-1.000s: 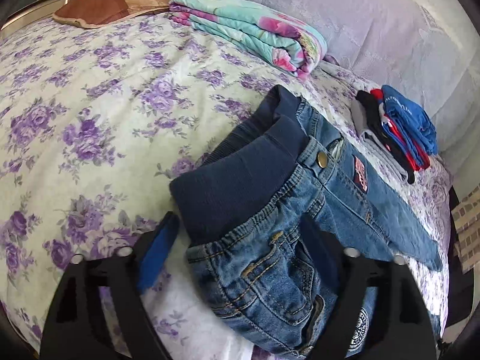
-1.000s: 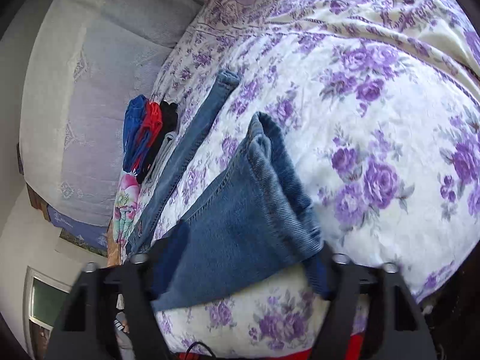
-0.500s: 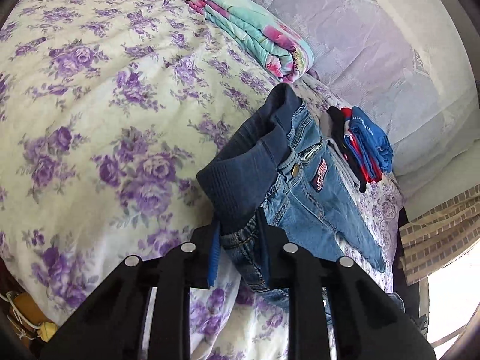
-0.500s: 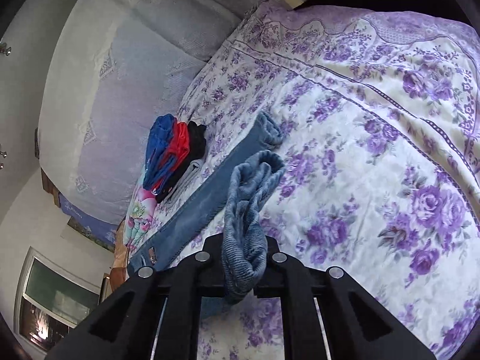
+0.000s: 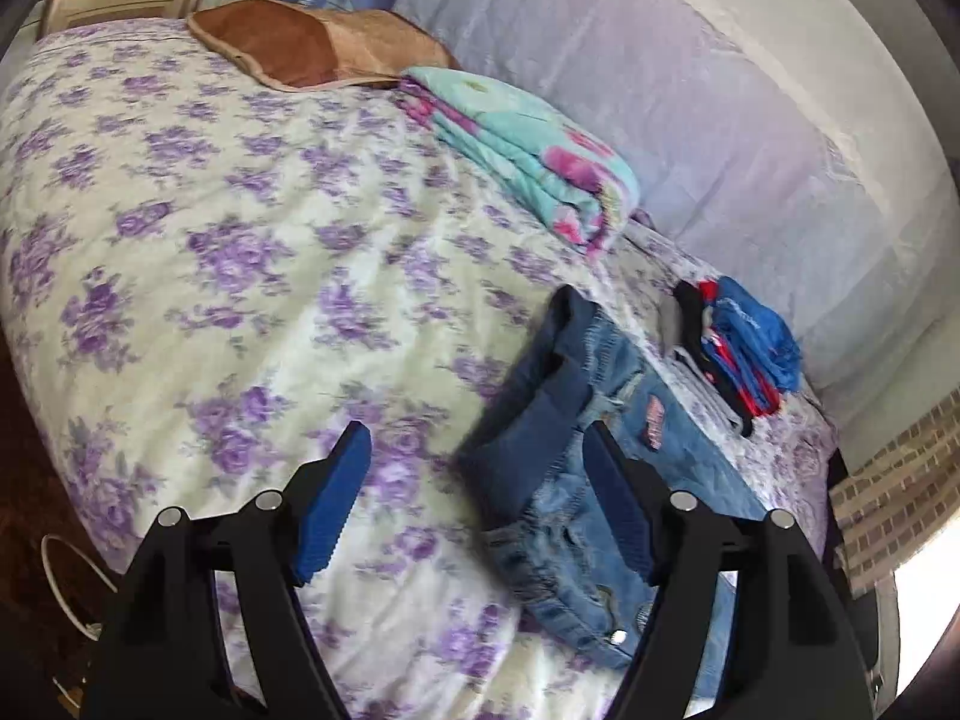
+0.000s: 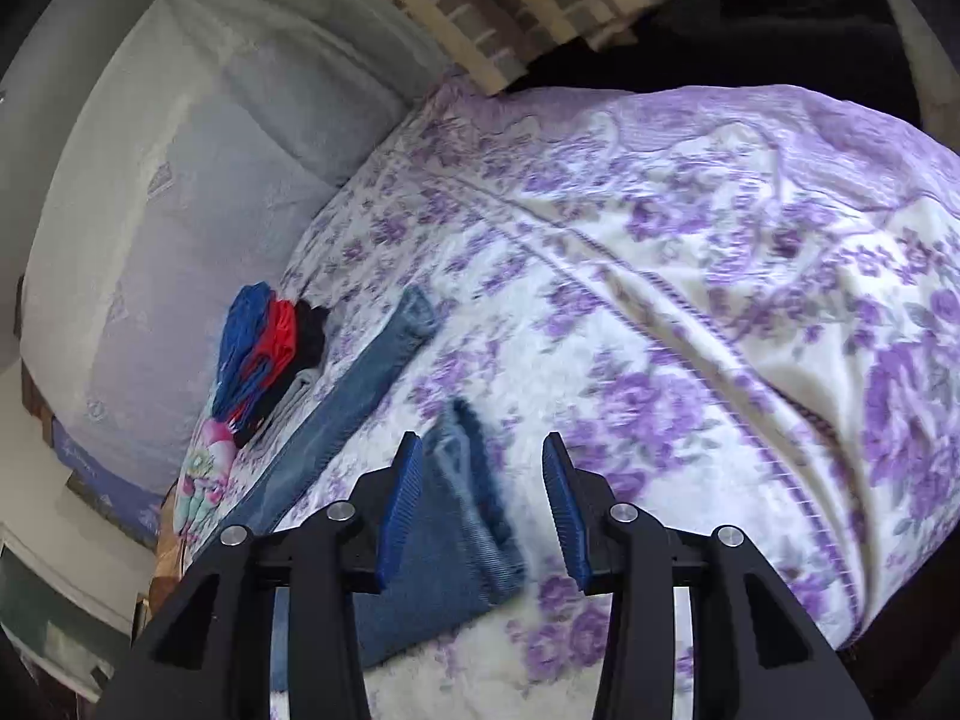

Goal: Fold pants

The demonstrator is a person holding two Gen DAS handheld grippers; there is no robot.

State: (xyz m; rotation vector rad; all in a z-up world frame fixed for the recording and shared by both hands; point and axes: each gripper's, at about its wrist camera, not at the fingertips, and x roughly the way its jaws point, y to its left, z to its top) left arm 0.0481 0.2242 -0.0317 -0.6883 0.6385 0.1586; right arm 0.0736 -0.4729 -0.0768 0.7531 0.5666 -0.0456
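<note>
pants: small denim jeans [image 5: 606, 468] lying along the bed's [image 5: 240, 276] far edge, near the wall; waistband seen in the left view, a leg hem [image 6: 462, 516] in the right view, the other leg [image 6: 366, 384] stretched out flat beside it
feel: judged soft and floppy but fairly thick for the size, light, not slippery; the ribbed band and hems are bunched, so they'd be bulkier to pinch than plain denim
where to grab: probably best taken at the waistband edge and at a hem, where layers are stacked and won't slide apart
left gripper [image 5: 480, 492]: jaws opening, wide apart; waistband lies below, partly in the gap, not pressed by either pad
right gripper [image 6: 480, 504]: jaws opening, partway apart; hem sits between them, no pad seen squeezing it
nearby: folded clothes [image 5: 744, 348] just beside the jeans
</note>
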